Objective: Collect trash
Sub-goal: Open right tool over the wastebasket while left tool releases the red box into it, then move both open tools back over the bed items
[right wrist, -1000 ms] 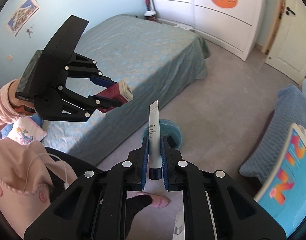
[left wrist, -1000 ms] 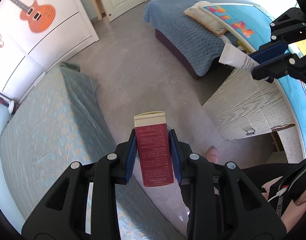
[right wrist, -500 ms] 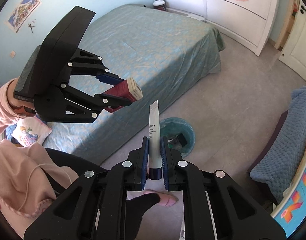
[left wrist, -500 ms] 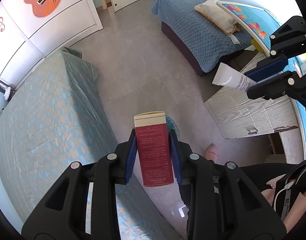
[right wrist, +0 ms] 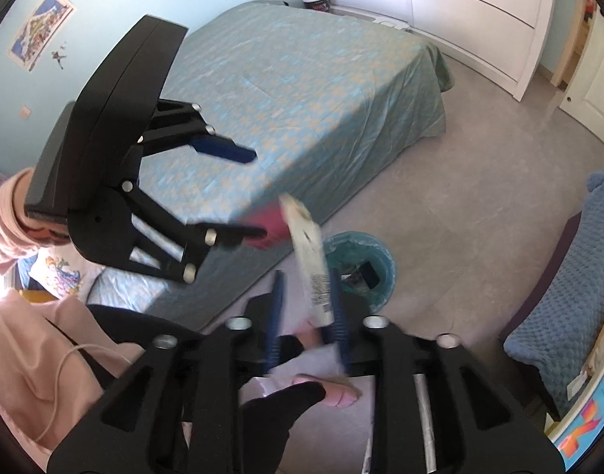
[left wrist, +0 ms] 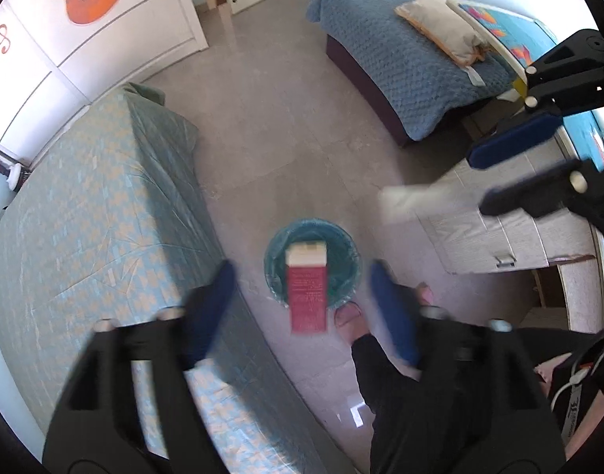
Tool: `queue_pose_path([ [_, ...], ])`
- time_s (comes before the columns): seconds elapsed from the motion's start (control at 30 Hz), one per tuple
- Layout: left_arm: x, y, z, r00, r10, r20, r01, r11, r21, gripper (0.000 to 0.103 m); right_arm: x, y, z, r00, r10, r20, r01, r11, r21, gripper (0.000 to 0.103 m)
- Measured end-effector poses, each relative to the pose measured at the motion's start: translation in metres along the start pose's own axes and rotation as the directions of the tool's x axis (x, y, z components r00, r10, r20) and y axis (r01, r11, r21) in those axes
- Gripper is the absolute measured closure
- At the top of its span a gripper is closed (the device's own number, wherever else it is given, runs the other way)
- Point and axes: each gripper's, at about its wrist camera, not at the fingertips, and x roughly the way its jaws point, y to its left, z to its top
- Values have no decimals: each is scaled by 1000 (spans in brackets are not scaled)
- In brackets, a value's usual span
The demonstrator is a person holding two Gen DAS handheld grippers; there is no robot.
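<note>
A teal bin with a liner (left wrist: 343,252) stands on the floor beside the green bed; it also shows in the right wrist view (right wrist: 375,260). My left gripper (left wrist: 302,296) is open above it. A red box with a cream top (left wrist: 306,285) is loose in the air between the spread fingers, over the bin. My right gripper (right wrist: 307,316) is open too. A white tube (right wrist: 309,260) tilts loose between its fingers, blurred, and appears in the left wrist view (left wrist: 416,197) as a white streak.
A green bed (left wrist: 84,217) lies left of the bin. A blue bed (left wrist: 400,67) with a pillow stands far right. A wood-grain drawer unit (left wrist: 495,233) is on the right. The person's feet (left wrist: 351,316) are near the bin. White wardrobes (right wrist: 479,12) line the back.
Both grippers moved over the bin and opened. The red box and the white tube have left the fingers and are falling.
</note>
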Motion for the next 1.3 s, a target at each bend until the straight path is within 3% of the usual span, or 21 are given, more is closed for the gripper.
queue_pose_path([
  [0.03,0,1,0,1000,1,-1,-1,1000,0,27,-2,-1,1,1000,-9,14,9,1000,6,59],
  [0.13,1,1,0,1000,22,-6,-22,1000,12,22,-7,-3,2,999,-10,35,9,1000,18,58],
  [0.53,-8,-9,1,999,24,23,-25,999,41,15,-33,-13,-21,995,-70,74,63,993,95,51],
  [0.73,-17,-25,11,997,44,55,-48,996,78,7,-52,-22,-48,989,-106,100,88,981,171,45],
  [0.83,-20,-36,18,997,49,67,-56,993,104,7,-63,-28,-66,985,-131,113,103,970,219,40],
  [1.03,-27,-67,30,994,63,94,-80,978,191,7,-80,-35,-96,977,-173,128,130,949,285,38],
  [1.3,-33,-103,48,993,16,115,-46,962,270,7,-105,-43,-140,960,-236,148,162,905,393,35],
])
